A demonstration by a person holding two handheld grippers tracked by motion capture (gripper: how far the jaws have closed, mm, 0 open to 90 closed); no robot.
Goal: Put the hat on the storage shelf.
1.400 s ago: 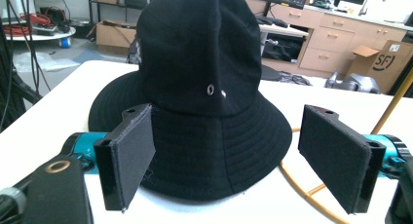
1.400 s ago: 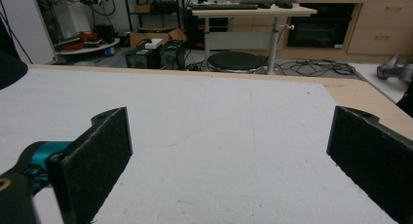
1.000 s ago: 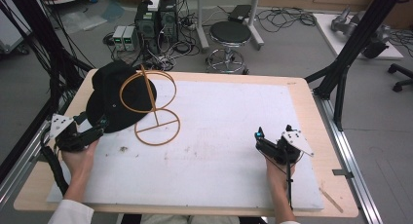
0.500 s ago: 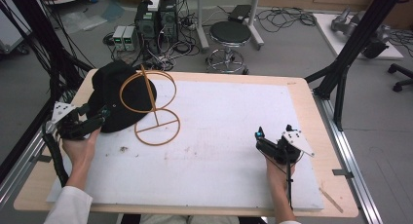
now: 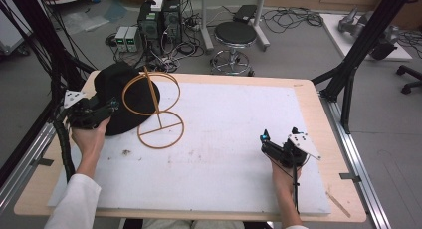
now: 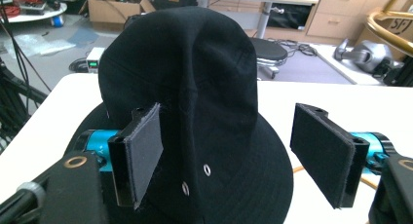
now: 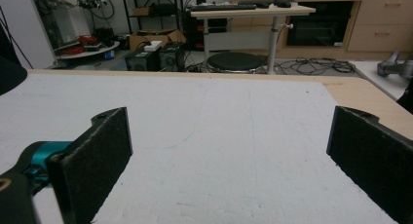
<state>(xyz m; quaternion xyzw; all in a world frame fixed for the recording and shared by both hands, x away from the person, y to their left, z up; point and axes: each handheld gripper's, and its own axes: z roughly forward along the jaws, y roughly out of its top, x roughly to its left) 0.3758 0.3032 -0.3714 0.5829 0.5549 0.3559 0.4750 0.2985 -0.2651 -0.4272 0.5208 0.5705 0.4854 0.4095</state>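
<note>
At the near right of the white mat [image 5: 224, 154], the right gripper [image 5: 278, 144] rests low in the person's hand, jaws spread wide with nothing between them, well apart from everything else. Farther off at the left edge, the left gripper [image 5: 107, 108] sits at the brim of the black hat [image 5: 117, 87]; its jaws stand released, pads either side of the crown without pinching cloth. Just beside the hat stands a gold wire stand [image 5: 157, 109], ring base on the mat.
</note>
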